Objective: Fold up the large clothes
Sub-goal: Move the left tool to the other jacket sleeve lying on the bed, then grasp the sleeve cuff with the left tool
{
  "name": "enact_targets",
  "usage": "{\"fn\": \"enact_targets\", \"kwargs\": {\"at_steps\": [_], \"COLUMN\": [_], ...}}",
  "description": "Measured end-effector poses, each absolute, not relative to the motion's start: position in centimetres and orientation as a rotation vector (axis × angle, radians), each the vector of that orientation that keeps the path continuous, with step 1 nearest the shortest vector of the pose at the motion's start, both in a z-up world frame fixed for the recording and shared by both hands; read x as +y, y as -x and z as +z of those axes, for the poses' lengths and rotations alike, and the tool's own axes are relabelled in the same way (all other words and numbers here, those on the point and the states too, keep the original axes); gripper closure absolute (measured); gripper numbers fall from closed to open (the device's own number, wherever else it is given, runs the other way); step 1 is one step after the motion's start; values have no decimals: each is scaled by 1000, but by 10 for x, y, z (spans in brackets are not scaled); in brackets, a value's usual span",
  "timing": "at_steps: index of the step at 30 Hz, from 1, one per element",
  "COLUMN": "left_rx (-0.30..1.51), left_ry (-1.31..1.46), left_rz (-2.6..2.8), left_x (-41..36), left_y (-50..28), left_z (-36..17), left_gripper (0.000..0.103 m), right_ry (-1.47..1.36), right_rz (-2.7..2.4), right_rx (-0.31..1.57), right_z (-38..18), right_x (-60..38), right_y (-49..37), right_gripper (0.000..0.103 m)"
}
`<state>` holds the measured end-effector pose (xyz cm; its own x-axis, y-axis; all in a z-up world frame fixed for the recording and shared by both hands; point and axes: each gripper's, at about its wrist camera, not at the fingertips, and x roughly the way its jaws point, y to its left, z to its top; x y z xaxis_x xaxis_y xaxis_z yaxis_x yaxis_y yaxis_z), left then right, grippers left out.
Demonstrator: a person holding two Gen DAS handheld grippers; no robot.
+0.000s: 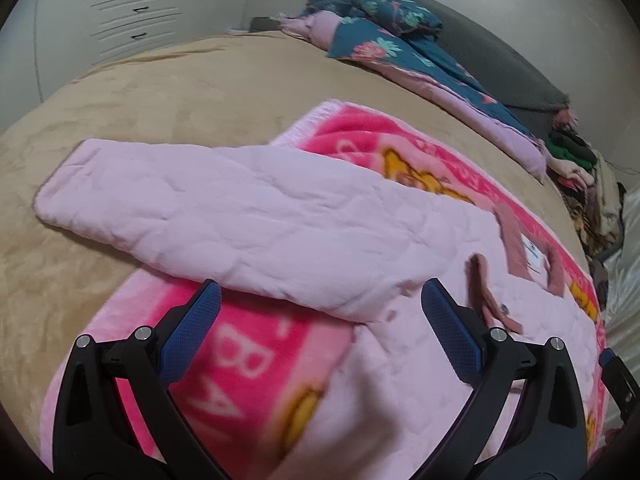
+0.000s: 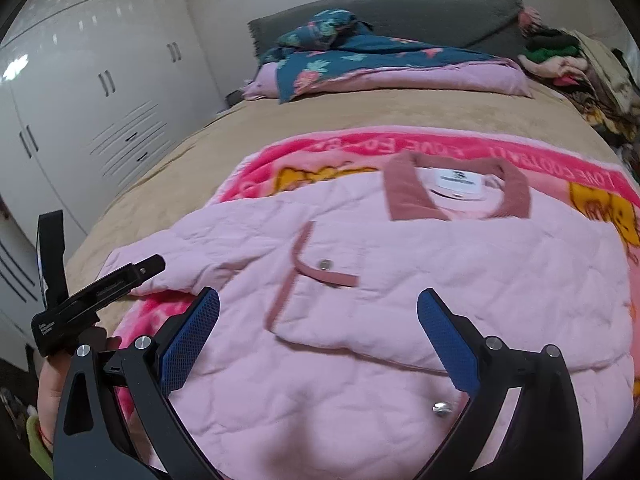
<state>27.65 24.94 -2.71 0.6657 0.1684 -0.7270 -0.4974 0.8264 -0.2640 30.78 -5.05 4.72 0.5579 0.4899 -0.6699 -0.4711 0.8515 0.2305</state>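
My left tongs (image 1: 320, 322) have curved, glossy black arms, each tipped with a blue pad of fine diamond texture, and round silver screws sit at the joints. My right tongs (image 2: 318, 326) are built the same: black arms, blue pads (image 2: 188, 340), silver screws. At the lower left edge, bare skin of my left hand (image 2: 50, 392) shows, with what may be a yellow-green cuff.

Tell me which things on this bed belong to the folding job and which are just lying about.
Job: pink quilted jacket, its outstretched sleeve, left gripper and right gripper, both open.

Lying about: pink cartoon blanket underneath, floral bedding, clothes pile, wardrobe.
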Motion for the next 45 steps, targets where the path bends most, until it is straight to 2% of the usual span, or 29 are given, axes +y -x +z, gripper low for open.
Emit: {"fn": "enact_targets", "kwargs": {"at_steps": [20, 27, 35, 45], "left_rx": [728, 712, 603, 448], "left_ry": [706, 811, 1034, 1076], "left_rz": [623, 681, 699, 715], "left_x": [347, 373, 410, 432], "left_y": [-242, -241, -236, -230], "left_z": [-63, -87, -113, -117], "left_gripper": [9, 9, 9, 9], "right_ry": [146, 151, 150, 128], "right_rz": [716, 728, 709, 674], "right_rx": [848, 872, 891, 910], "right_z": [23, 11, 3, -9], "right_x": [69, 73, 62, 42], "right_y": [-308, -311, -321, -334], "right_gripper": [4, 4, 4, 4]}}
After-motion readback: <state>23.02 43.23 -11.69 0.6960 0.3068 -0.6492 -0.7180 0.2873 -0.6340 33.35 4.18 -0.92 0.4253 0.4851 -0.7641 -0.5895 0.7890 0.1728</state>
